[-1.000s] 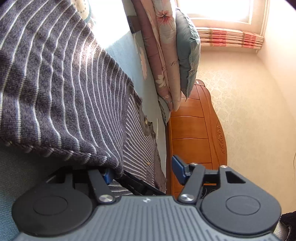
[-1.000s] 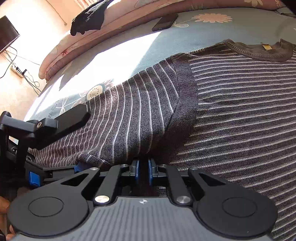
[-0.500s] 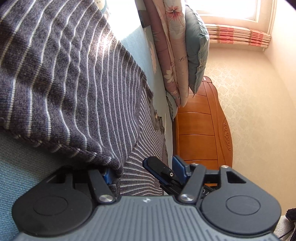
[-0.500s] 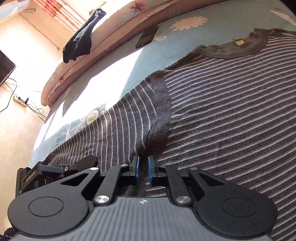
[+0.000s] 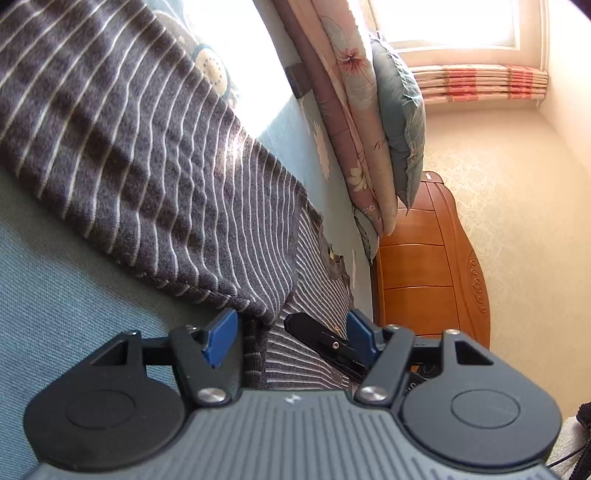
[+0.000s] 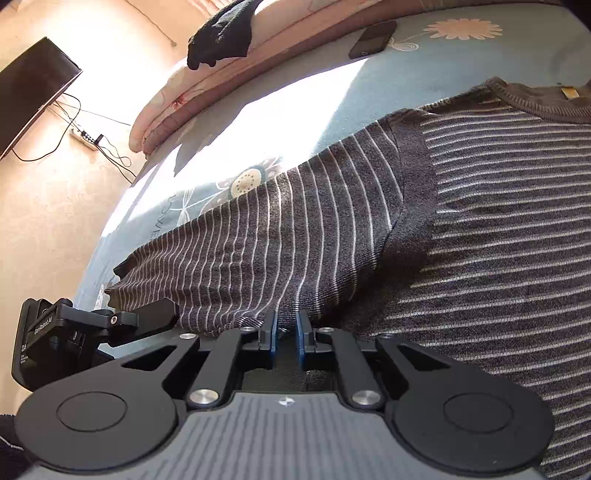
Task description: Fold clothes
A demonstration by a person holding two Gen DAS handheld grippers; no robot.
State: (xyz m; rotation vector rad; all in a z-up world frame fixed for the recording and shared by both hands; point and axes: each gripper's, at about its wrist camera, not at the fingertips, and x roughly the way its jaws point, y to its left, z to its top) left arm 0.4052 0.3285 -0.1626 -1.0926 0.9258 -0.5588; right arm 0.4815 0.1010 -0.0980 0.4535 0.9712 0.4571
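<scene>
A tan neck label [image 6: 567, 92] on the striped sweater [image 6: 480, 229], apparently blank, was seen clearly only from the right wrist. The sweater's fabric was pinched by the right gripper [image 6: 285, 334]; the left gripper [image 5: 291, 334] was opening, its pads clear of the cloth.

L wrist cam: low over bed [image 5: 55, 295], close, faces along sweater [image 5: 147, 166] toward headboard [image 5: 417, 266], window [image 5: 443, 22]. R wrist cam: close above sweater [image 6: 480, 240], faces across bed toward TV [image 6: 33, 88]. Both share sleeve [image 6: 277, 240], phone [image 6: 373, 38].

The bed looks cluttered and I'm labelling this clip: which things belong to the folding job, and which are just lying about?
Part of the job:
- striped sweater
- its sleeve
- right gripper, shut on the sweater
- left gripper, jaws opening

Just lying about:
- phone
- black garment
- pillow
- folded quilt
</scene>
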